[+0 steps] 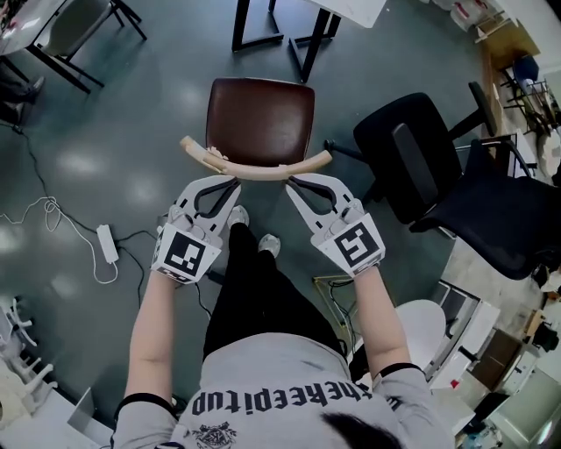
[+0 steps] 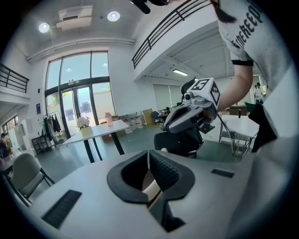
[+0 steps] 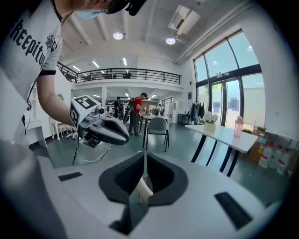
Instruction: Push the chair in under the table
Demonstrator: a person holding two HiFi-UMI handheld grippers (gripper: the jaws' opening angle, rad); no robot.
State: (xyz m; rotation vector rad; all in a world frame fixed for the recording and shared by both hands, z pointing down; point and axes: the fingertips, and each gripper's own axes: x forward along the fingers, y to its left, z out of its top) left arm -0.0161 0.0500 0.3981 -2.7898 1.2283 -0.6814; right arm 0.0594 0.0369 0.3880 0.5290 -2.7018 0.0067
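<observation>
A chair with a brown seat (image 1: pixel 260 118) and a curved pale wooden backrest (image 1: pixel 254 172) stands on the grey floor right in front of me. Beyond it are the black legs (image 1: pixel 307 44) of a white-topped table (image 1: pixel 355 9). My left gripper (image 1: pixel 235 182) is shut, its tip right at the near side of the backrest, left of centre. My right gripper (image 1: pixel 292 181) is shut too, at the backrest right of centre. In both gripper views pale wood shows through the loop under the shut jaws (image 2: pixel 148 152) (image 3: pixel 144 154). Whether the tips touch the wood I cannot tell.
A black office chair (image 1: pixel 412 158) stands close on the right. A power strip (image 1: pixel 107 245) with white cable lies on the floor at left. A grey chair (image 1: pixel 79 22) is at the far left. Another table (image 3: pixel 229 135) and a standing person (image 3: pixel 138 112) are farther off.
</observation>
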